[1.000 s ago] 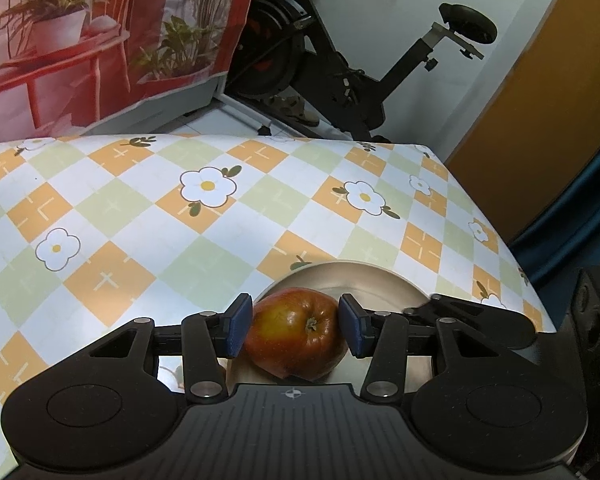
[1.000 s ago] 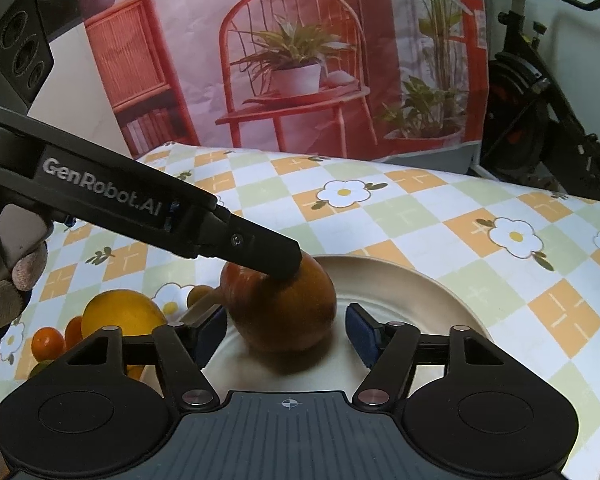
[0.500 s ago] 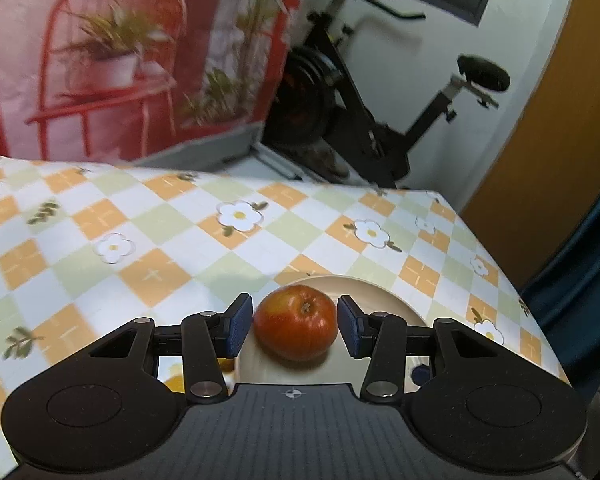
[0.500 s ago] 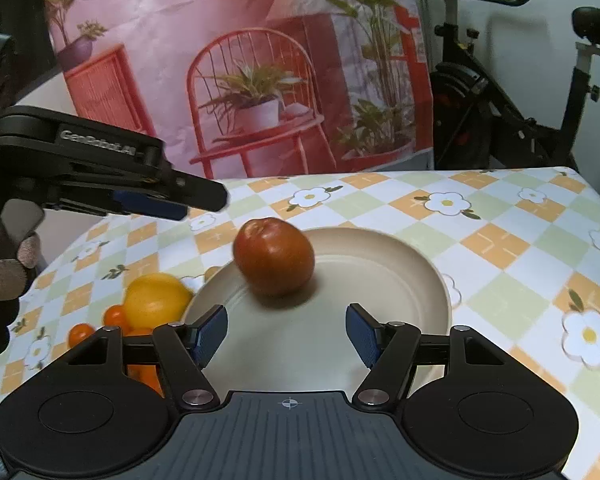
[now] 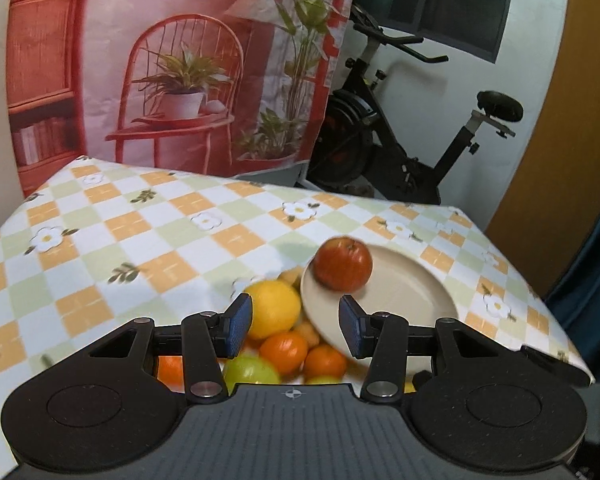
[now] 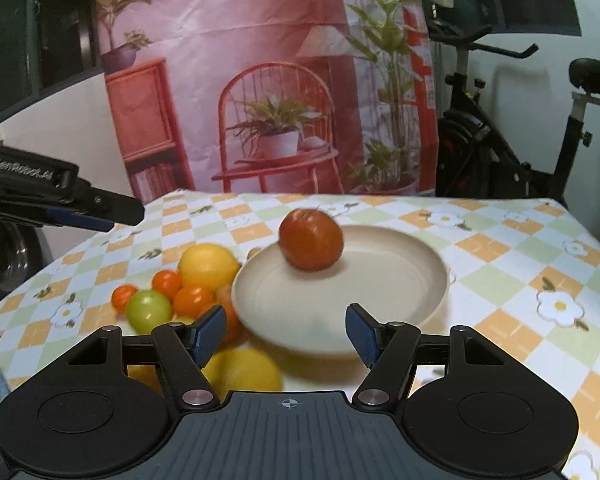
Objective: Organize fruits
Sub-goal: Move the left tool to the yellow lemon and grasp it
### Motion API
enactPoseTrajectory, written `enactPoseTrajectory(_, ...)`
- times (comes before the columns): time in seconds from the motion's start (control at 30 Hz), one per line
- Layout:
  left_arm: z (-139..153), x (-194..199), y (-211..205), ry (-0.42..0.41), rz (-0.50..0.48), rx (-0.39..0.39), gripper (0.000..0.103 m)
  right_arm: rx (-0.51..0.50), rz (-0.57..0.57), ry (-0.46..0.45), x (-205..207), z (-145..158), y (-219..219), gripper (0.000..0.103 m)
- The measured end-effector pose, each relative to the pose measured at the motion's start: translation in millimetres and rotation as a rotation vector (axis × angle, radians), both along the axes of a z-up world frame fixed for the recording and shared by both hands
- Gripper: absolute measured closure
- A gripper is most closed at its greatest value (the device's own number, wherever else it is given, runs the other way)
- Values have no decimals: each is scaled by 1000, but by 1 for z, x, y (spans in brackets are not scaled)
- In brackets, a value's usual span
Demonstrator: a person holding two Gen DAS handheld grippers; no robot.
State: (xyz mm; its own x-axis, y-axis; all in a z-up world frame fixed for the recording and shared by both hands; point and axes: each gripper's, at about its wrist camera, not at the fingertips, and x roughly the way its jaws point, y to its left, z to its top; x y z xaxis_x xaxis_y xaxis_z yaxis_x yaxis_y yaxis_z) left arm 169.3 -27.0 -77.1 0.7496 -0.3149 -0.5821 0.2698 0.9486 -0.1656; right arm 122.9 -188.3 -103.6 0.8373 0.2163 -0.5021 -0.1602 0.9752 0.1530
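A red apple [image 6: 311, 239] is seen lying on a beige plate [image 6: 400, 280], at the plate's far-left rim, with nothing gripping it. The plate is set on a table covered with a checked flower-print cloth [image 6: 520, 272].

Left of the plate a pile of fruit is heaped on the cloth. A large yellow lemon [image 6: 208, 266] is placed closest to the plate rim, just beside it. Small oranges [image 6: 193, 301] and a green fruit [image 6: 149, 310] are clustered on the near-left side of the lemon, touching one another. A second yellow fruit [image 6: 242, 372] is seen blurred at the near-left of the plate, partly hidden behind the right gripper [image 6: 287, 334].

The right gripper is held above the near edge of the plate, jaws set moderately apart, nothing between the blue pads [image 6: 362, 336]. The left gripper [image 5: 295, 330] is held above the fruit pile, near-left of the plate, jaws narrower but apart, empty; fruit is only seen behind the gap, not pinched. In the right wrist view the left gripper [image 6: 96, 210] is seen from the side, well to the left of the plate and clear of the apple.

Behind the table, past the plate, a printed backdrop [image 6: 280, 80] with a red chair and potted plants is hung, and an exercise bike [image 6: 500, 140] is parked to its right.
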Motion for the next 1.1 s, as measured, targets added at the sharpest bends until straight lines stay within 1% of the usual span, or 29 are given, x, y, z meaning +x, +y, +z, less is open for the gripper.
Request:
enactPoseTrajectory(0.17,-2,-14,9,29,-19,-4,51,-20,25,12,-14,3,10,39)
enactPoseTrajectory(0.27,-9,-23,12,58,-46,-6,51,-49,33,12,-20,5,16,36)
enactPoseTrajectory(0.33,-14,-25,14,78,-53,-11,49,-58,27,17,-21,6,17,36)
enactPoseTrajectory(0.5,-15,-28,18,73,-44,-24,48,-52,16,34,-25,2,14,36)
enactPoseTrajectory(0.67,-20,-30,13,82,-56,-21,48,-62,37,65,-27,-7,14,36)
enactPoseTrajectory(0.73,-22,-30,11,87,-69,-22,49,-51,47,70,-28,-10,13,36)
enactPoseTrajectory(0.83,-24,-24,6,99,-115,-21,49,-41,63,73,-27,-12,13,36)
enactPoseTrajectory(0.93,-24,-18,0,99,-158,-22,56,-38,88,79,-28,-13,15,37)
enactPoseTrajectory(1.0,-28,-10,-5,141,-192,-33,62,-44,98,81,-28,-13,17,37)
enactPoseTrajectory(1.03,-30,-7,-9,164,-209,-38,63,-47,101,85,-27,-14,17,38)
enactPoseTrajectory(1.1,-33,-1,-17,202,-243,-43,69,-51,99,93,-26,-16,17,42)
